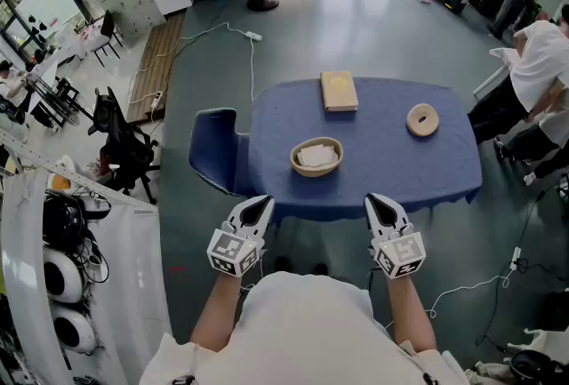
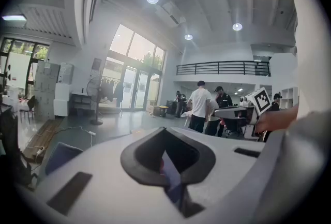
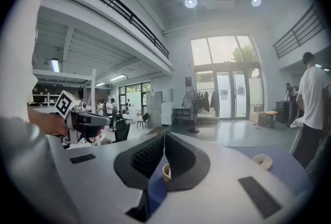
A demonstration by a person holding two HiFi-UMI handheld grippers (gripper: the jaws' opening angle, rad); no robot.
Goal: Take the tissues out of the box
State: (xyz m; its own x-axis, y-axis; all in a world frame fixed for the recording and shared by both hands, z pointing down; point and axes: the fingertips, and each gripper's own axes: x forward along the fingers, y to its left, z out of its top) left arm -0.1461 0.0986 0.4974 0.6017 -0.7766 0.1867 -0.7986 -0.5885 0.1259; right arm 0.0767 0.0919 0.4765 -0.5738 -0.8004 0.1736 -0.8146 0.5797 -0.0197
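We hold left gripper and right gripper clenched, both empty. The wicker basket sits ahead between them, the tissue box beyond it on the blue table.

Flat tan rectangular cardboard tissue box: lies flat, long side running up-down the frame, just above centre of head view, near far edge of blue tabletop. Top has a paler oval patch; can't tell if it's open. White folded sheets, prob. tissues: approx. frame centre, in round woven bowl, below & slightly left of box, apart from it.
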